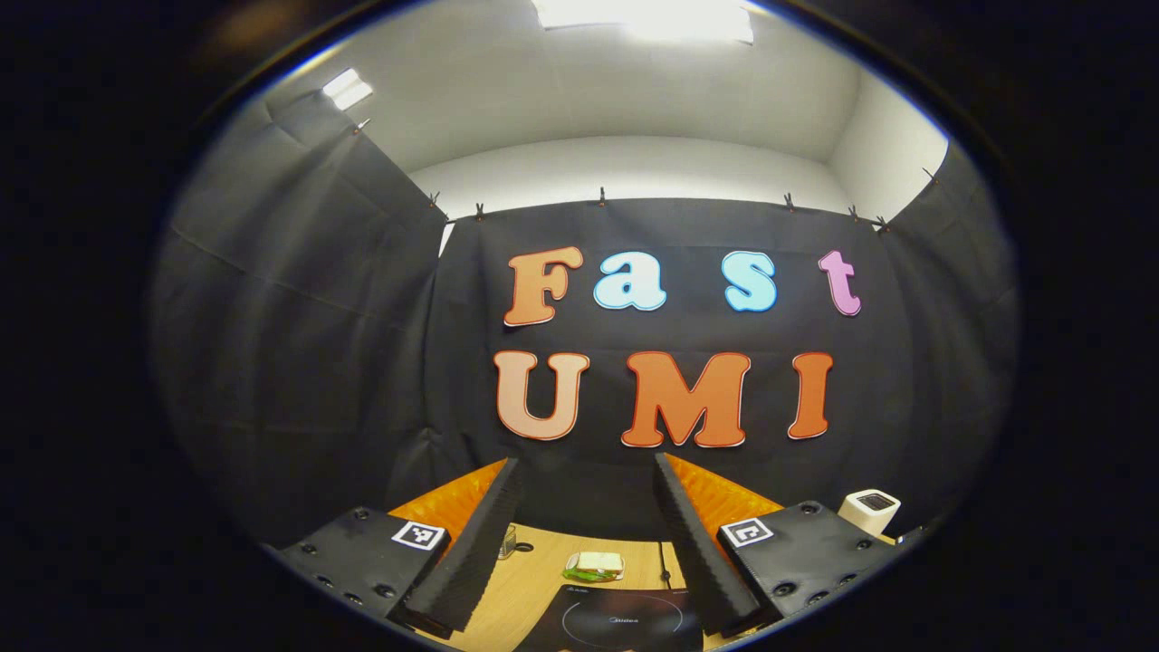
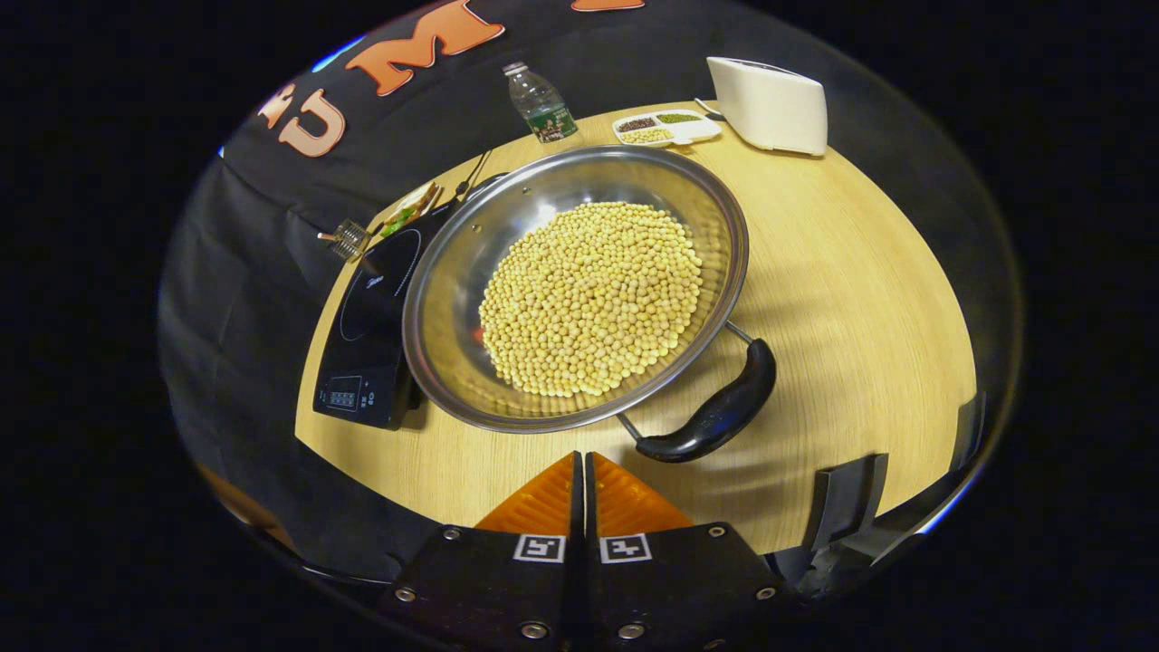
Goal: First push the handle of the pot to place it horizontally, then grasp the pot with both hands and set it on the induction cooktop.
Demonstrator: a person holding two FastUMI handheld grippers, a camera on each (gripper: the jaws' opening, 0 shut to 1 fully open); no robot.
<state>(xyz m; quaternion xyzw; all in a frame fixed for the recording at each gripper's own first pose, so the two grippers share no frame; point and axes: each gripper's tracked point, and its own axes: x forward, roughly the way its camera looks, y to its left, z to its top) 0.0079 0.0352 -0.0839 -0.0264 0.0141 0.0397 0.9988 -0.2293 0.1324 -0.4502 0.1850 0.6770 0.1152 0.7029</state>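
**Pot of beans sits beside the cooktop, both grippers off it**

In the left gripper view, the left gripper is raised and faces the booth's back wall, its fingers spread wide apart with nothing between them. Past the fingers, low in the view, lie the wooden table, the near edge of the induction cooktop and a sandwich behind it. A white appliance stands off to the right.

In the right gripper view, the right gripper hangs above the table's near edge, its fingers closed together on nothing. Just ahead sits the pot, filled with yellow beans; its left rim overlaps the cooktop's edge. The pot's dark handle points toward the near right, just beside the fingertips. At the table's far edge stand a water bottle, a divided dish and the white appliance.
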